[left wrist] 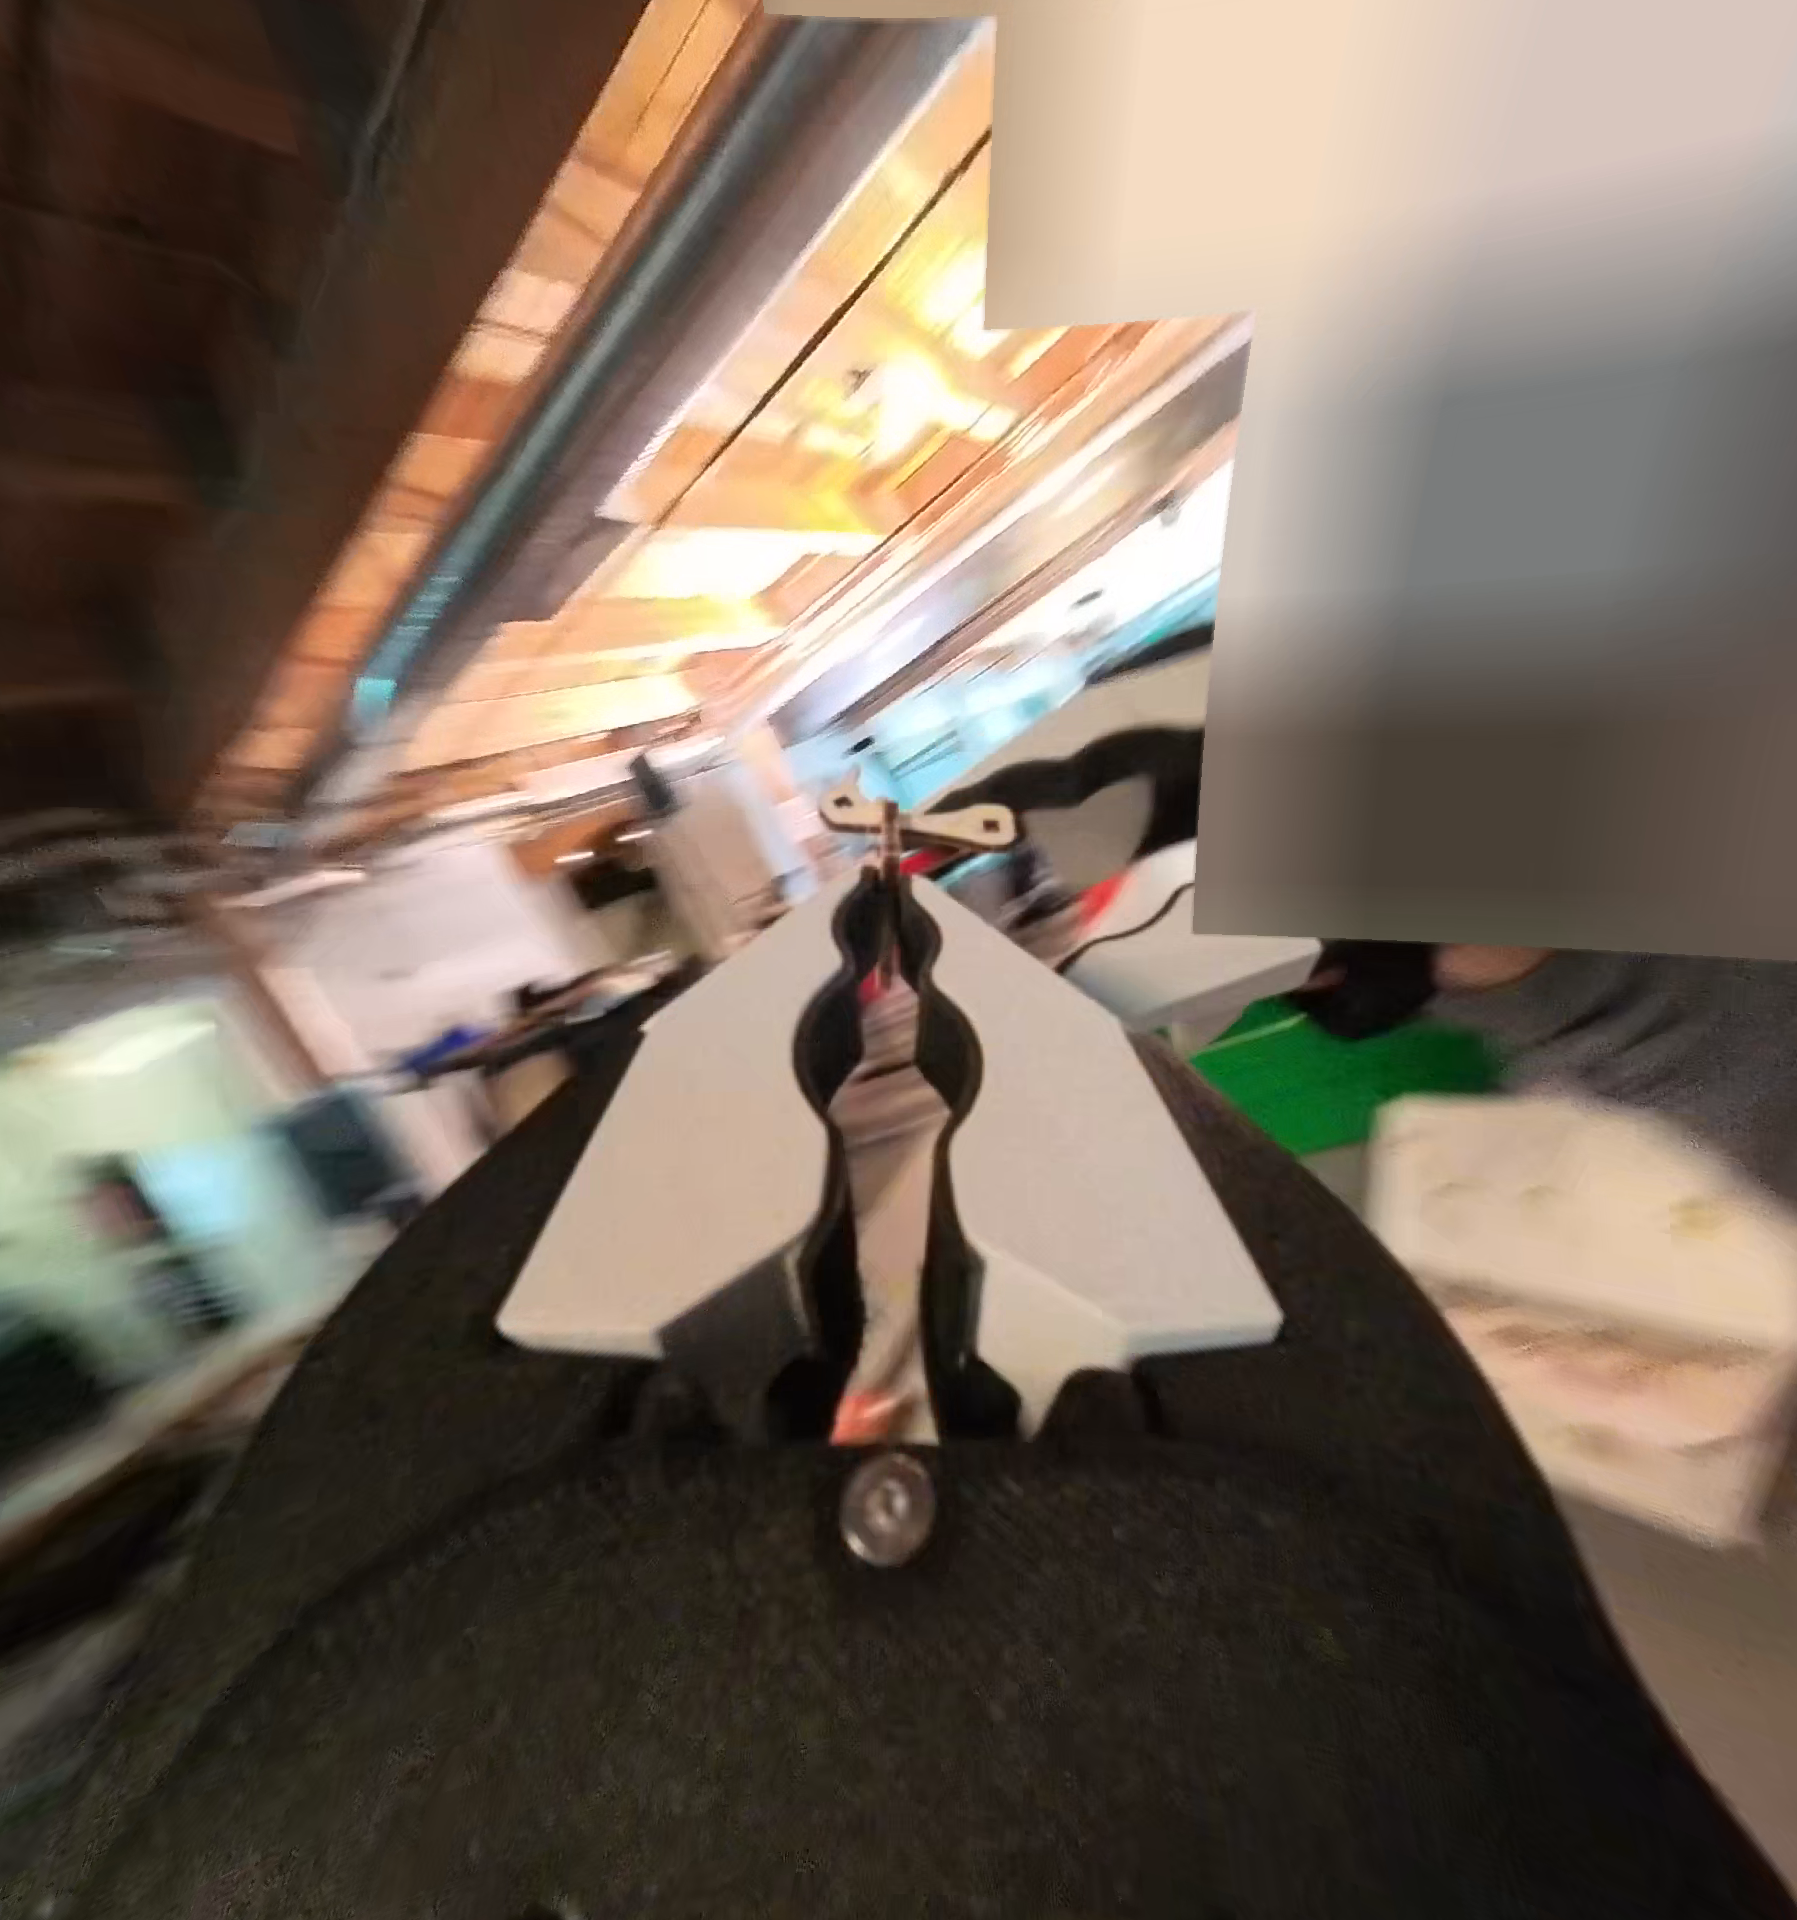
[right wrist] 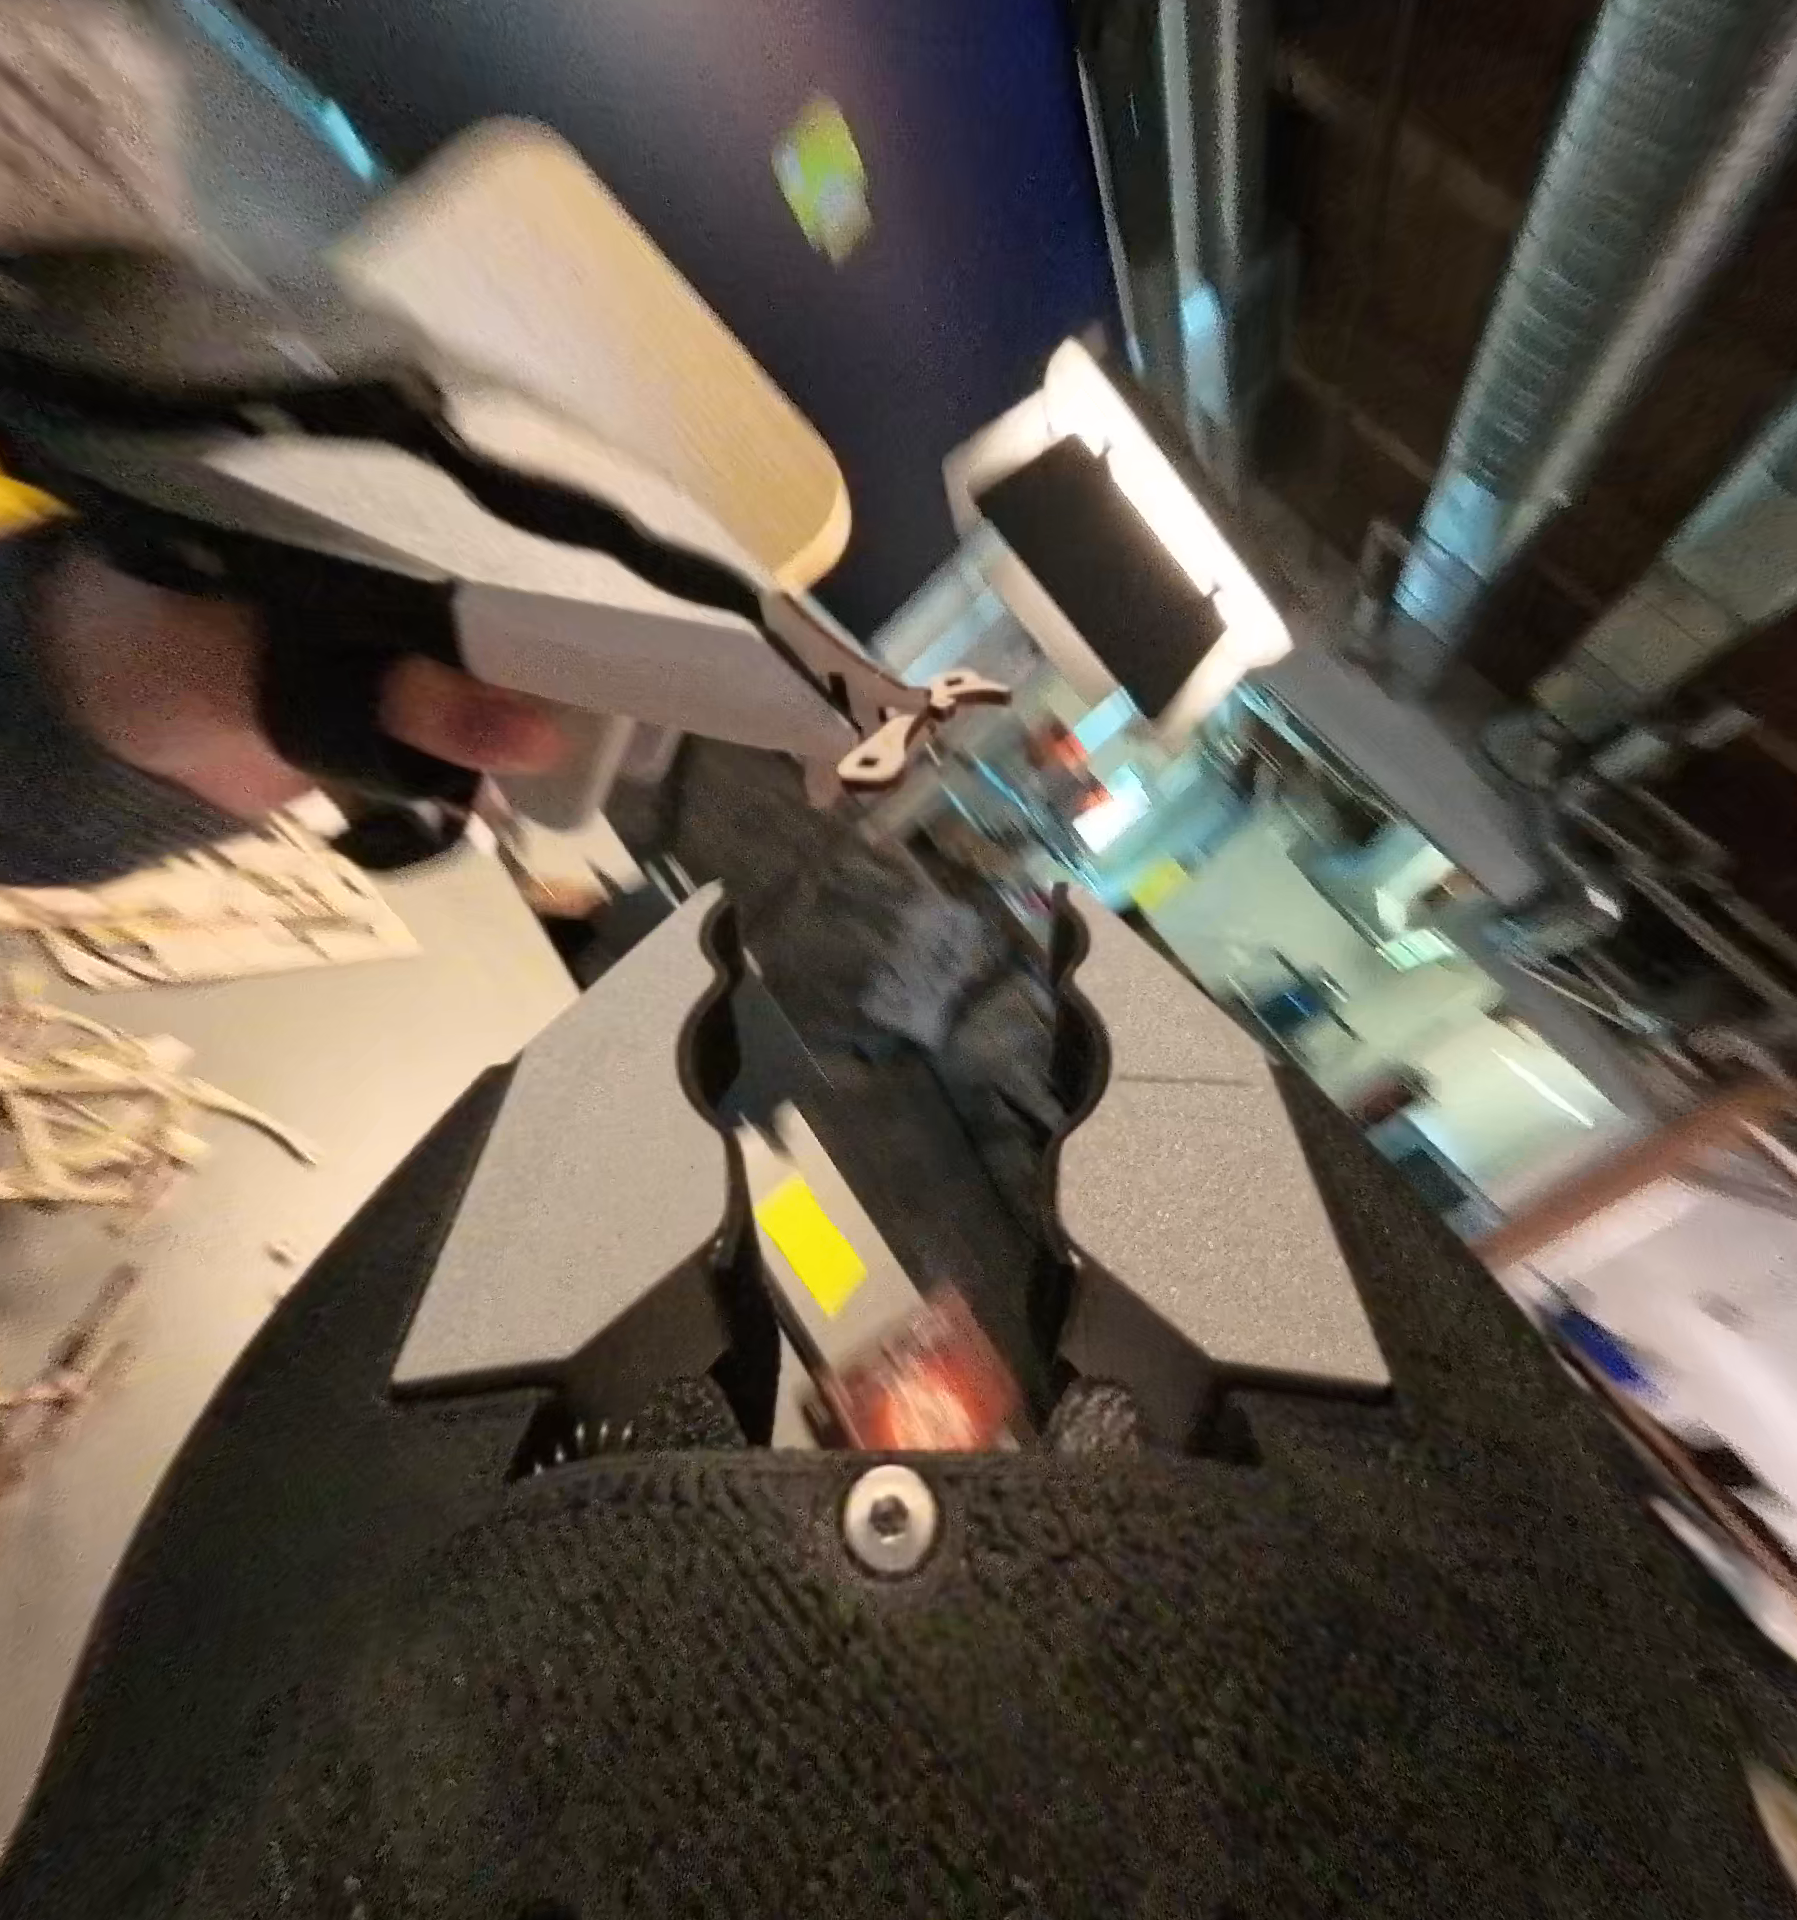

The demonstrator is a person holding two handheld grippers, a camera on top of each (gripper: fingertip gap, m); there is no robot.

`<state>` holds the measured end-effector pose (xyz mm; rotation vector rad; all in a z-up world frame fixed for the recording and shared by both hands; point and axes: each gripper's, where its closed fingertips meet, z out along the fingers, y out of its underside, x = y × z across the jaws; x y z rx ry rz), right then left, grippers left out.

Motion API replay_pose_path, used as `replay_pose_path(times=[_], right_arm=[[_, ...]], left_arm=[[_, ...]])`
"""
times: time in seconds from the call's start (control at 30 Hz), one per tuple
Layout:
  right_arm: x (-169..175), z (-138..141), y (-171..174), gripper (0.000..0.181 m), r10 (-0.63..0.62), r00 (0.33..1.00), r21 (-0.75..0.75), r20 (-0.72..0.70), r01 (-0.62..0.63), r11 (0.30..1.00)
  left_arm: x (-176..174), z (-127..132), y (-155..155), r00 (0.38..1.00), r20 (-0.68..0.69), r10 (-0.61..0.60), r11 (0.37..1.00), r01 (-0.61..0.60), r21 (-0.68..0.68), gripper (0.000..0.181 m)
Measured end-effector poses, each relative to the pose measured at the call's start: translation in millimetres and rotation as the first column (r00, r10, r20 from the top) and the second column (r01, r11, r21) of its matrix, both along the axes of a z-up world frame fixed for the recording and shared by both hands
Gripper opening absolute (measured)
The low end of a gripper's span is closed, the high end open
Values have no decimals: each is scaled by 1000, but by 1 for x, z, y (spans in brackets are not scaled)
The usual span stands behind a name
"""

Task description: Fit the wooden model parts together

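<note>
Gripping a small wooden model piece (left wrist: 889, 831) at its very tips, the left gripper (left wrist: 886, 883) has its jaws pinched nearly together, held up in the air. The piece is a thin upright strip with a flat cross part slotted over it, wings sticking out to either side. The right gripper (right wrist: 899, 914) stands apart from it, jaws spread wide with nothing between them. From the right wrist view the left gripper (right wrist: 852, 743) comes in from the upper left, the wooden assembly (right wrist: 904, 727) at its tip, just beyond the right one's fingers. Lower left, on a pale table (right wrist: 374, 1039), lies a heap of wood offcuts (right wrist: 63, 1112). The room behind is motion-blurred.
</note>
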<state>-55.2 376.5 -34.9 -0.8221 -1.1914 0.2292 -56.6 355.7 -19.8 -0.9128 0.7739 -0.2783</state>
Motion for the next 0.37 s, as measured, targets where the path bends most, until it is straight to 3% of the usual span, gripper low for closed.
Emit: replay_pose_path(times=[0.07, 0.13, 0.17, 0.23, 0.3, 0.37], right_arm=[[5, 11, -23, 58, 239, 963, -39, -122, -245, 969], [13, 26, -48, 61, 439, 863, -73, -252, -469, 880], [16, 32, -55, 61, 484, 825, -73, -291, -524, 849], [18, 35, -58, 62, 453, 846, -13, -280, -475, 880], [16, 34, -52, 61, 315, 924, 113, -217, -297, 948], [12, 34, -49, 59, 190, 966, 189, -175, -156, 970]], left_arm=[[3, 3, -12, 957, 120, -264, 955, 277, -107, 1], [5, 6, -25, 848, 239, -474, 842, 515, -158, 1], [3, 10, -29, 784, 302, -542, 782, 603, -160, 0], [-3, 18, -35, 643, 438, -629, 655, 741, -148, 0], [-6, 20, -33, 542, 541, -644, 554, 817, -159, 0], [-5, 19, -29, 467, 611, -639, 468, 867, -173, 1]])
